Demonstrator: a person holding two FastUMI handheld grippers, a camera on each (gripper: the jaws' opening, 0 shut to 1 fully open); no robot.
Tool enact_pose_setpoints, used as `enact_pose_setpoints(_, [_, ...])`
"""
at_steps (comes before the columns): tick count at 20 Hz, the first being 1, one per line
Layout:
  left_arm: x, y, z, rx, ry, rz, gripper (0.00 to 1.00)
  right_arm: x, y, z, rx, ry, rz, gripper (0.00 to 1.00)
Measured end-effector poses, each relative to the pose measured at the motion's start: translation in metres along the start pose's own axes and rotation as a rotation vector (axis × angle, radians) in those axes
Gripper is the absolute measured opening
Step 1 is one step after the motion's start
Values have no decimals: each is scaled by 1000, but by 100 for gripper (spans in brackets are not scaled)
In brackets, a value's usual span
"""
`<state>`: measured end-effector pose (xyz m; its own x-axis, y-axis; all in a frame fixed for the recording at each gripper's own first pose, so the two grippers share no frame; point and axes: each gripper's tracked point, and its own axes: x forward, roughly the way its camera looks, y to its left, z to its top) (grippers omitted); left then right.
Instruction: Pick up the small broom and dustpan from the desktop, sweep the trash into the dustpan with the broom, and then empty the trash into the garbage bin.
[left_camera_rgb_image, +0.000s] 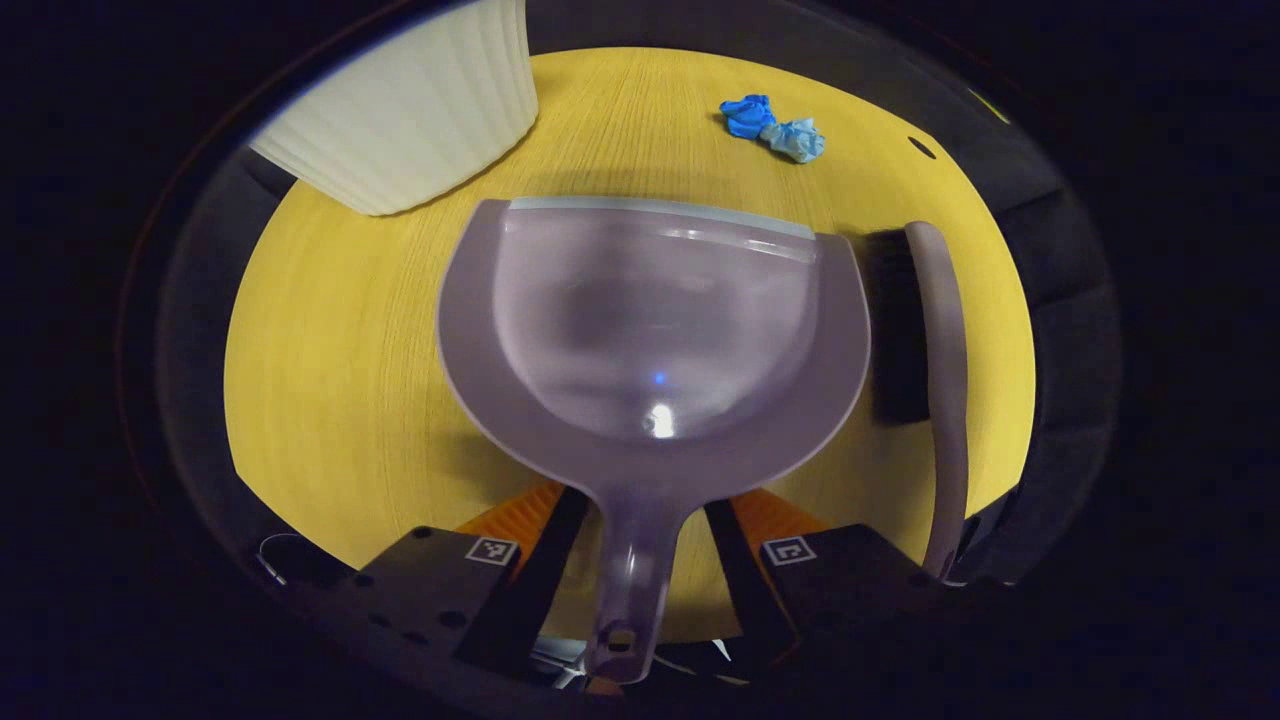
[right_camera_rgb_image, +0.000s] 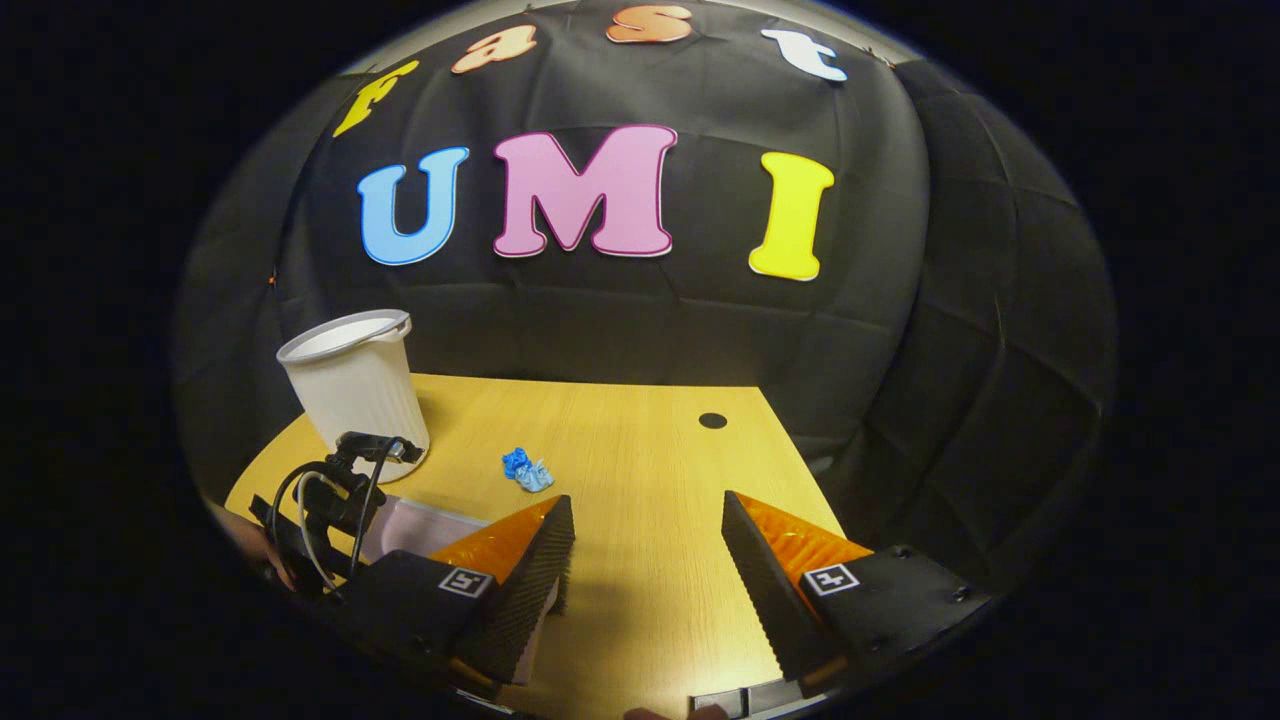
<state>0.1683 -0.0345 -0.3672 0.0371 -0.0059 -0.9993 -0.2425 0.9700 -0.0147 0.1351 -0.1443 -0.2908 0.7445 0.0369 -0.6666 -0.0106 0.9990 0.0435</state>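
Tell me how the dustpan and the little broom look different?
The dustpan is a wide scoop lying between the left claw's open fingers; the broom is long and thin, lying beside it untouched. The broom has dark bristles; the dustpan has none. Both are greyish-purple and rest on the yellow desk.

Count of things on the worktop
One dustpan, one broom, one white bin, two blue paper balls.

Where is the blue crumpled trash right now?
In the left gripper view the blue crumpled trash lies on the yellow desktop, beyond the dustpan, right of the white garbage bin.
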Motion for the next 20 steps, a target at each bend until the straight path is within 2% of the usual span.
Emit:
enact_pose_setpoints(2, [3,-1,2,-23,26,11,51,9,-4,-6,29,34,15,96])
enact_pose_setpoints(5, [2,-4,7,-3,46,4,41,15,3,-23,41,110,57,96])
enact_pose_setpoints(6, [3,-5,10,21,50,1,33,16,10,-30,45,140,82,96])
enact_pose_setpoints(7, [5,-5,10,32,54,-10,31,18,19,-38,54,182,116,96])
enact_pose_setpoints(9, [3,-4,10,46,57,-31,29,10,53,-64,108,312,238,95])
enact_pose_setpoints(10, [3,-3,9,54,56,-47,29,8,66,-77,127,374,270,95])
enact_pose_setpoints(17, [2,4,7,106,0,-134,29,21,100,-157,52,676,211,96])
enact_pose_setpoints(20, [2,6,7,111,-35,-195,29,44,109,-191,2,796,146,97])
